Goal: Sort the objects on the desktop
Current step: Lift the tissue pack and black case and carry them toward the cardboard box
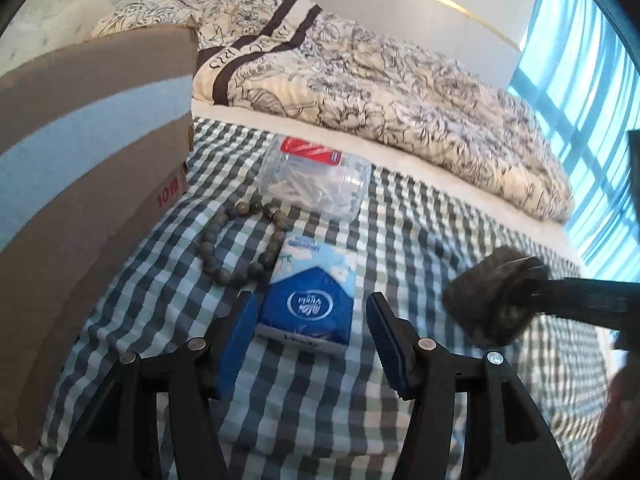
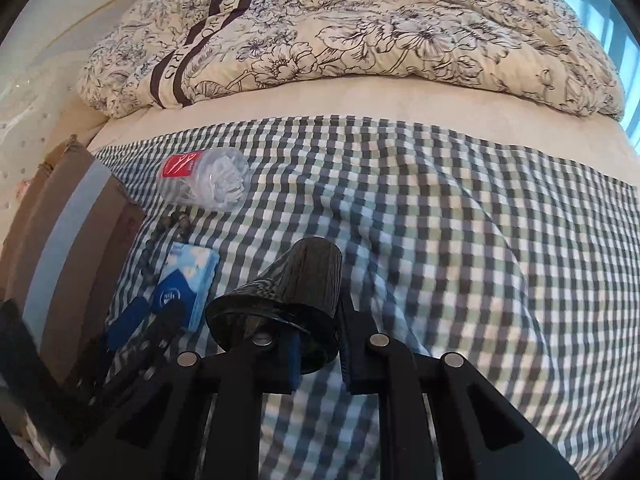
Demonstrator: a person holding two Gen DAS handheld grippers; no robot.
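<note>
Checked cloth [image 1: 304,420] in grey, white and pale green covers the work surface, with a floral quilt [image 1: 400,92] heaped along its far edge and blue-lit windows at the far right.

Left to right:

- Cardboard box [image 1: 92,184], tall, standing at the cloth's left edge. Probably the sorting bin, though its opening is not in view.
- Bead bracelet [image 1: 236,248], a loose ring of dark beads just right of the box, touching or slipping under the tissue pack's far-left corner.
- Clear tub of cotton swabs [image 1: 316,180], red label, lying on its side beyond the beads.
- Tissue pack [image 1: 310,292], blue and white, flat on the cloth. Long axis runs straight away from the left gripper [image 1: 312,320], in line with its reach. The near end sits between the two blue pads [image 1: 240,340]; both pads stand off the pack's sides, so the jaws are spread and hold nothing.
- Right gripper [image 2: 318,332], further right and well clear of the pack, clamped on the wall of a dark cup [image 2: 296,300]; one pad inside the mouth, one outside, the cup tilted with its base pointing away.

Judgement: the left gripper is the nearer one and already square to the pack. It hangs low, angled down and forward; a little more advance, then a squeeze across the short width, should take it.
</note>
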